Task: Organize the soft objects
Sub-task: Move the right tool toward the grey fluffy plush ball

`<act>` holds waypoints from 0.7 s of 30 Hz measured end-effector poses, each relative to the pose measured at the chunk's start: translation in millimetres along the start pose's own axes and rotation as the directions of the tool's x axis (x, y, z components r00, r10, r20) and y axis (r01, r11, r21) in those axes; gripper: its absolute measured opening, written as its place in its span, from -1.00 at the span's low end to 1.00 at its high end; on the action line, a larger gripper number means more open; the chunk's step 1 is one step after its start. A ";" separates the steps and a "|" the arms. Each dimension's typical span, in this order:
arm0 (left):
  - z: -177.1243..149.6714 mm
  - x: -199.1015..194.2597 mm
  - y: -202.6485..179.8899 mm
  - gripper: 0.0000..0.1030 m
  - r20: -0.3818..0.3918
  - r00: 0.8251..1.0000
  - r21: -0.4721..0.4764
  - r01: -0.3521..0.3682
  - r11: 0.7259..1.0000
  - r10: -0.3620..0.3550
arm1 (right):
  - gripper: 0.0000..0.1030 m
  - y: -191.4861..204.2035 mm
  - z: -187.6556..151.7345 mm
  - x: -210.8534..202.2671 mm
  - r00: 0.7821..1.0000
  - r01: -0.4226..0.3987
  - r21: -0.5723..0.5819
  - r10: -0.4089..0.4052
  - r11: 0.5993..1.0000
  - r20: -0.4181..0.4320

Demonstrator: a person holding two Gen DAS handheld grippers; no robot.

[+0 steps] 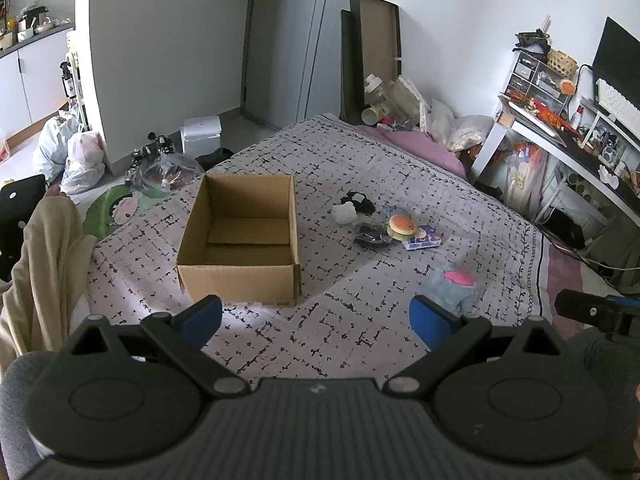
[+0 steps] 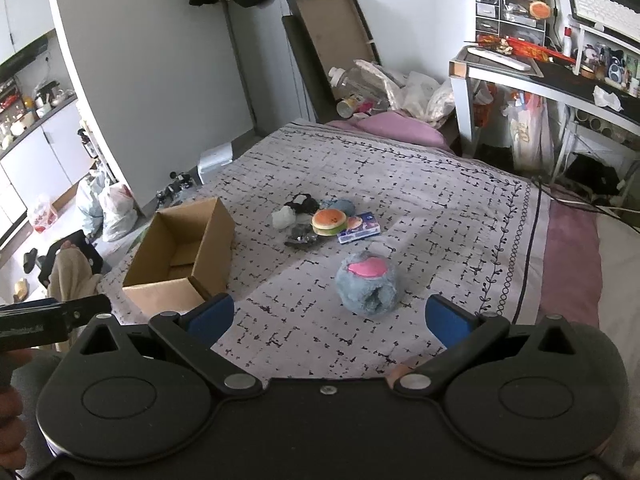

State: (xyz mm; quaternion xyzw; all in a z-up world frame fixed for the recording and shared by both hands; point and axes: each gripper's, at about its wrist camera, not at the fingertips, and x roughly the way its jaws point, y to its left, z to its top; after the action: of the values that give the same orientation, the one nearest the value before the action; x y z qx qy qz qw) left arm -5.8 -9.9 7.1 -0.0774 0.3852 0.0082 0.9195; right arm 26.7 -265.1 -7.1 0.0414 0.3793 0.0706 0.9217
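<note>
- The left gripper is spread wide and holds nothing; it hangs over the bedspread just in front of the near wall of the box.
- The right gripper is also spread wide and empty, with the blue plush lying between its fingers and a little ahead, not touched.
- The box stands open and upright on the left part of the bed; only its floor flaps show inside, so nothing appears packed yet.
- The other soft things sit in a loose heap near the middle of the bed: a burger toy, a white sock, a dark tangle of cloth and a flat blue packet, all touching or overlapping.
- Risk: the plush is round and furry, so a shallow pinch may take only fur and let it slip out on the way to the box.
- Risk: the bedspread is soft cloth; closing too low could catch a fold with the plush and drag the cover, shifting the heap or the box.
- Risk: the box is light and unanchored on a soft bed; a nudge from either gripper against its wall could tip or slide it toward the bed's edge.
- Risk: in the heap, grabbing one piece may lift a tangled neighbour, which could then drop short of the box.
- Risk: the two grippers are near each other at the frame edges, so a crossing move could make them knock together.
</note>
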 end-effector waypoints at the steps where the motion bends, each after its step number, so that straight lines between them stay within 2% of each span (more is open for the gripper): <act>1: -0.2 0.5 0.1 0.93 -0.001 1.000 -0.001 0.001 1.000 -0.001 | 1.00 -0.2 -0.1 0.9 1.000 0.004 0.000 -0.004 1.000 -0.001; 21: -2.0 3.0 0.1 0.93 -0.002 1.000 0.002 0.000 1.000 0.000 | 1.00 -5.1 -2.5 0.8 1.000 -0.007 0.001 0.007 1.000 0.017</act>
State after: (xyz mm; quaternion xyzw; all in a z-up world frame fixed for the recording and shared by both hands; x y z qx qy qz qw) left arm -5.1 -10.3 3.6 -0.0764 0.3863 0.0079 0.9192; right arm 26.0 -270.0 -10.1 0.0435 0.3713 0.0731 0.9246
